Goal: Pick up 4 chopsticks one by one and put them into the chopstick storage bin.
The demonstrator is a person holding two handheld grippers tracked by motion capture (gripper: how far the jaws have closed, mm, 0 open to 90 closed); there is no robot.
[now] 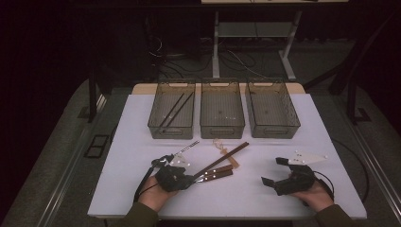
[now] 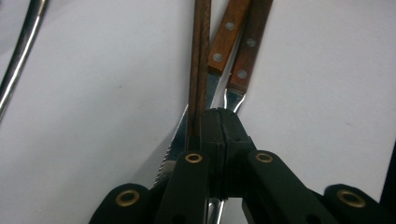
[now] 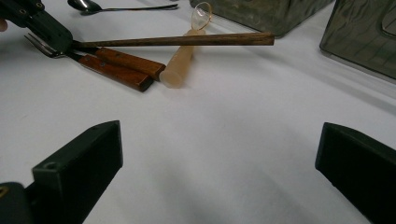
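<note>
My left gripper (image 1: pixel 189 178) is shut on the near end of dark wooden chopsticks (image 1: pixel 222 158), which look like a pair pressed together. They slant up off the table toward the far right. In the left gripper view the chopsticks (image 2: pixel 198 56) run straight out from the shut gripper (image 2: pixel 219 114), above a knife and a fork with wooden handles (image 2: pixel 236 51). My right gripper (image 1: pixel 273 171) rests at the table's near right, wide open with nothing between its fingers. In the right gripper view the right gripper (image 3: pixel 219 154) faces the chopsticks (image 3: pixel 187 40) and the wooden handles (image 3: pixel 121 65).
Three translucent bins (image 1: pixel 222 109) stand in a row at the back; the left bin (image 1: pixel 171 111) holds dark sticks. A pale translucent spoon (image 3: pixel 182 65) lies under the chopsticks' far end. A metal spoon (image 1: pixel 187 149) lies beyond the left hand.
</note>
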